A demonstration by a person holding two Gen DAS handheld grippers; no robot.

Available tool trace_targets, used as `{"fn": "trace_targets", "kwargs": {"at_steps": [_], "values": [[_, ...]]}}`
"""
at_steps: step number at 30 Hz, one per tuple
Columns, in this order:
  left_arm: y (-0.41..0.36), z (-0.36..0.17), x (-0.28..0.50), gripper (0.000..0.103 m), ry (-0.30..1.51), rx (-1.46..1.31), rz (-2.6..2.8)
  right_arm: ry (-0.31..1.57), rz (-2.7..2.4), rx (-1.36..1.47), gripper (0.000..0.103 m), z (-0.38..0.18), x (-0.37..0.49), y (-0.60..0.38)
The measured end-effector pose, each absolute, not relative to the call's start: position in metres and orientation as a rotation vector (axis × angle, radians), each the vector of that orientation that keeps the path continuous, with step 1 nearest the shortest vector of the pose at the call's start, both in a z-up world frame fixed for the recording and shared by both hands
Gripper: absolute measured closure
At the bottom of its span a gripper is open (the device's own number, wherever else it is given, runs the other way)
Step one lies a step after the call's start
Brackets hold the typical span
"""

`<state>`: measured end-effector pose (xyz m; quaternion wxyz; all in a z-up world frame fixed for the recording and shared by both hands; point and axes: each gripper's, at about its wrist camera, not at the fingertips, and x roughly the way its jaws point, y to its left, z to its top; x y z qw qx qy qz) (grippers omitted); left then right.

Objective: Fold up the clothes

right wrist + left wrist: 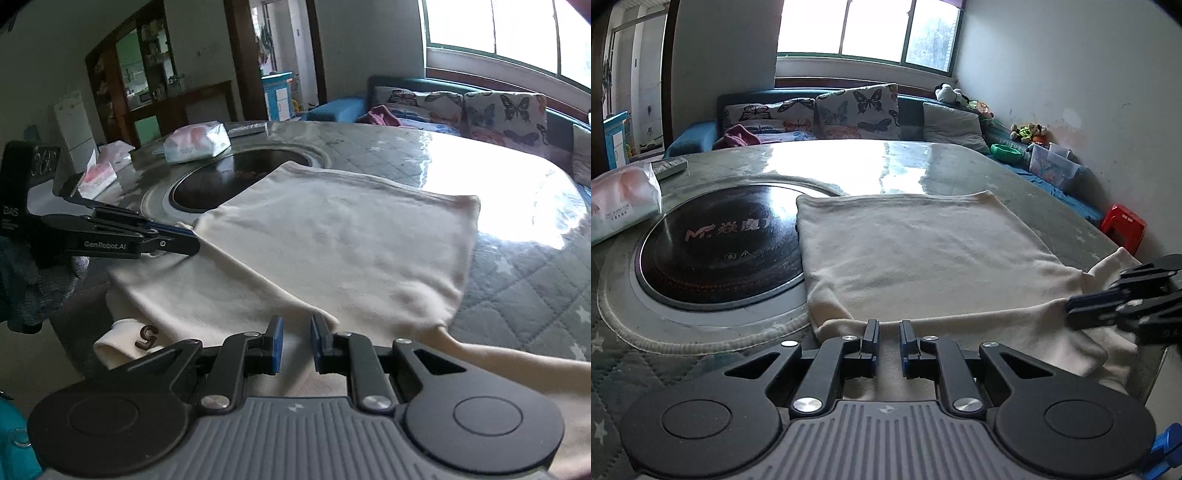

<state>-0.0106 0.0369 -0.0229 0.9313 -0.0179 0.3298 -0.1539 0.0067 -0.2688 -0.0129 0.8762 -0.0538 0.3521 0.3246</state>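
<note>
A cream garment [923,251] [332,236] lies on the round table, its upper layer folded flat with a hem along the far side. My left gripper [889,334] [195,245] is shut on the near fold at its left end. My right gripper [297,334] [1071,312] is shut on the same fold further right, where the cloth bunches up behind the fingers. Under the fold a lower layer hangs over the table's near edge, and a cuff with a dark "5" mark [144,339] shows there.
The garment's left edge overlaps a black induction cooker [720,240] [229,181] set into the quilted table [886,162]. Tissue packs [620,206] [195,142] and a remote [668,168] lie at the far left. Beyond stand a sofa [857,110] and a red stool [1123,225].
</note>
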Motion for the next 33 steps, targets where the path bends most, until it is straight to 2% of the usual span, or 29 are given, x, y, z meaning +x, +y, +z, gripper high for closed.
{"fn": "trace_targets", "kwargs": {"at_steps": [9, 19, 24, 27, 33], "values": [[0.000, -0.007, -0.022, 0.089, 0.646, -0.021, -0.447, 0.729, 0.378, -0.029, 0.086, -0.004, -0.007, -0.356], [-0.054, -0.008, -0.039, 0.089, 0.666, 0.029, -0.622, 0.710, 0.024, 0.116, 0.073, -0.023, -0.018, -0.449], [-0.064, -0.013, -0.043, 0.089, 0.686, 0.042, -0.635, 0.701, -0.059, 0.212, 0.072, -0.032, -0.016, -0.483], [-0.068, -0.014, -0.044, 0.089, 0.690, 0.059, -0.640, 0.689, -0.077, 0.260, 0.067, -0.038, -0.011, -0.492], [-0.073, -0.015, -0.043, 0.089, 0.692, 0.071, -0.641, 0.664, -0.090, 0.246, 0.070, -0.042, -0.004, -0.491]]}}
